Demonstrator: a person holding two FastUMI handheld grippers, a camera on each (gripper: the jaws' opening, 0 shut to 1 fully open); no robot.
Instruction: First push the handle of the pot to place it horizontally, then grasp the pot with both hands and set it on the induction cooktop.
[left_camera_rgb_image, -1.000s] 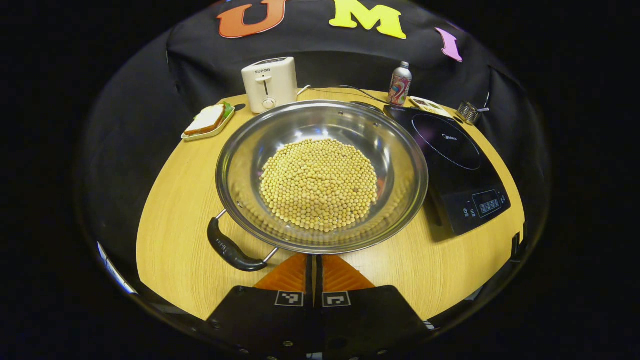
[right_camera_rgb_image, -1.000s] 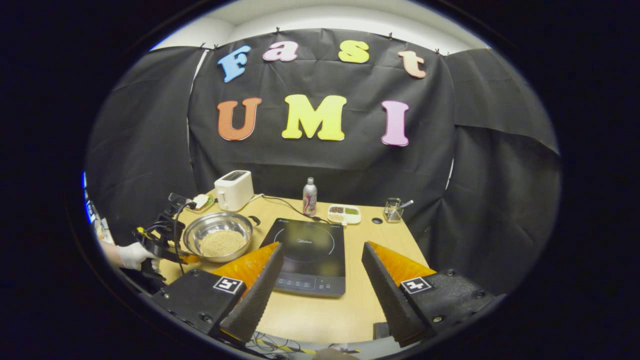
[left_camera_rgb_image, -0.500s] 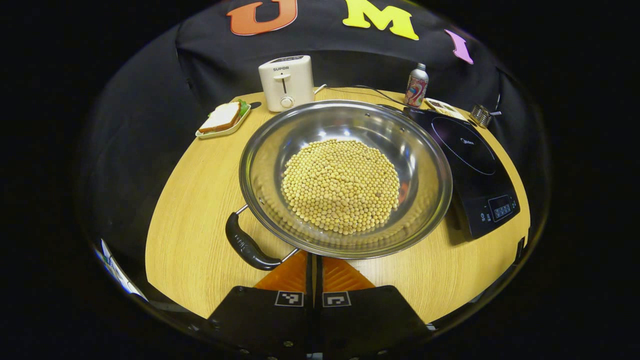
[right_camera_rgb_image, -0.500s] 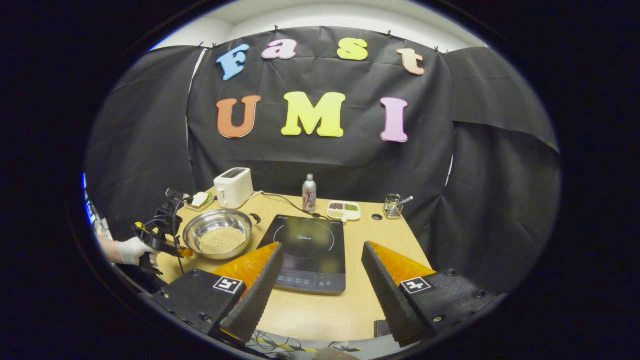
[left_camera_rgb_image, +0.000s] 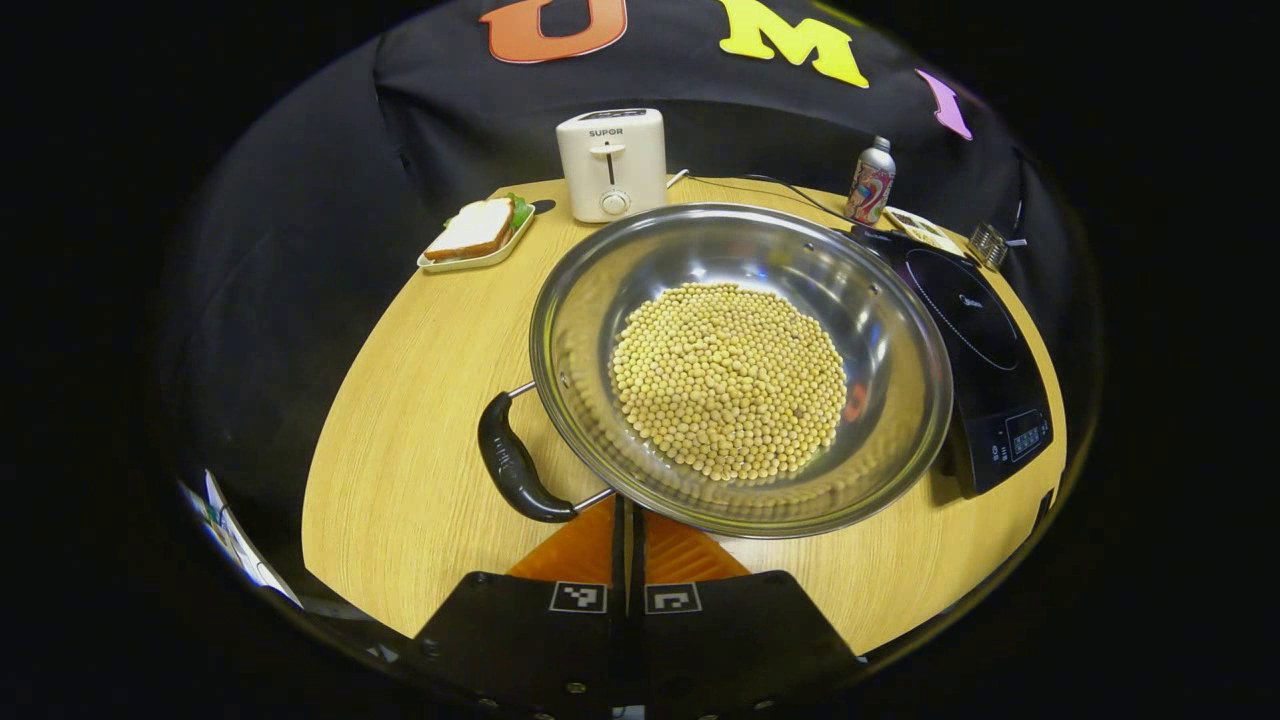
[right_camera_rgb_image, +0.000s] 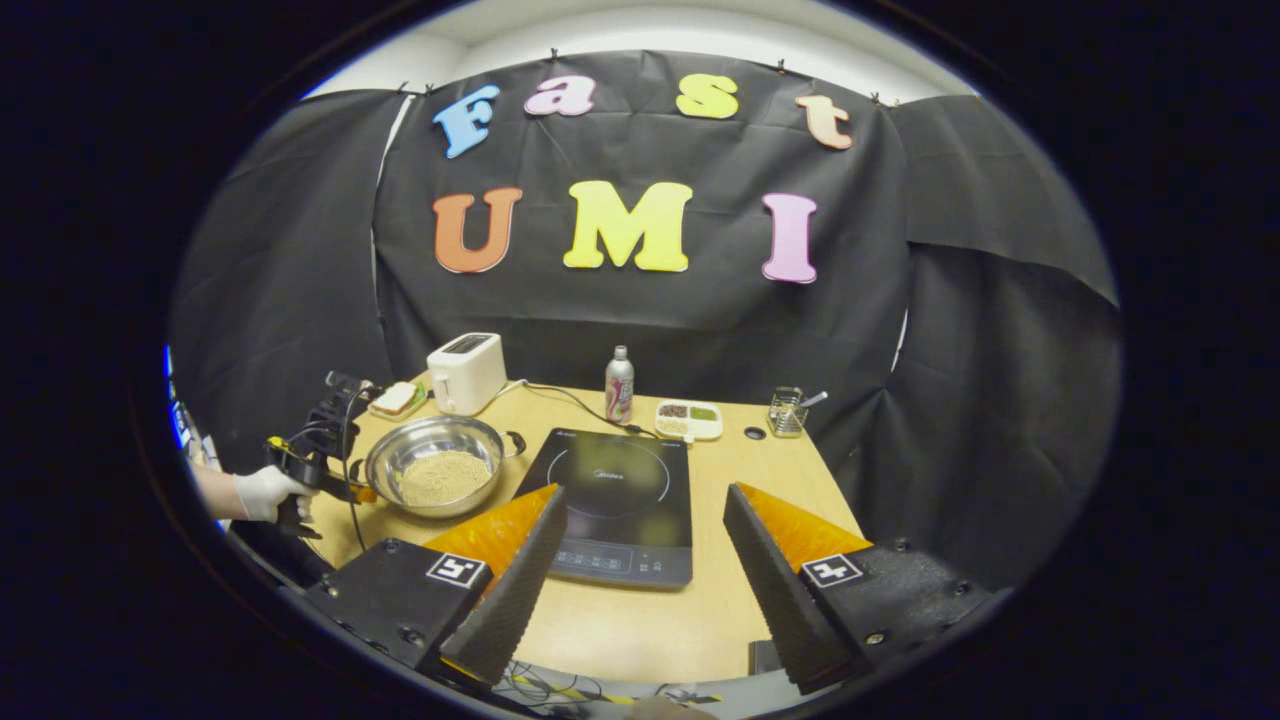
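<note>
A steel pot (left_camera_rgb_image: 880, 330) full of yellow beans sits on the round wooden table (left_camera_rgb_image: 400, 440). Its black near handle (left_camera_rgb_image: 515, 470) points to the lower left in the left gripper view. My left gripper (left_camera_rgb_image: 630, 512) is shut with nothing between its fingers, its tips against the pot's rim beside that handle's wire. In the right gripper view the pot (right_camera_rgb_image: 435, 475) lies left of the black induction cooktop (right_camera_rgb_image: 615, 495), its far handle (right_camera_rgb_image: 515, 443) toward the cooktop. A gloved hand (right_camera_rgb_image: 262, 493) holds the left gripper (right_camera_rgb_image: 360, 492) there. My right gripper (right_camera_rgb_image: 645, 495) hangs open above the table's front.
A white toaster (left_camera_rgb_image: 612, 163) and a sandwich on a small plate (left_camera_rgb_image: 478, 232) stand behind the pot. A bottle (left_camera_rgb_image: 870, 180), a snack tray (right_camera_rgb_image: 688, 420) and a small wire holder (right_camera_rgb_image: 788, 415) line the back. The cooktop (left_camera_rgb_image: 975, 325) touches the pot's right side.
The pot has turned: its near handle swung from the front toward the left side, and the far handle came round toward the cooktop. My left gripper followed it; the right gripper stayed still.
</note>
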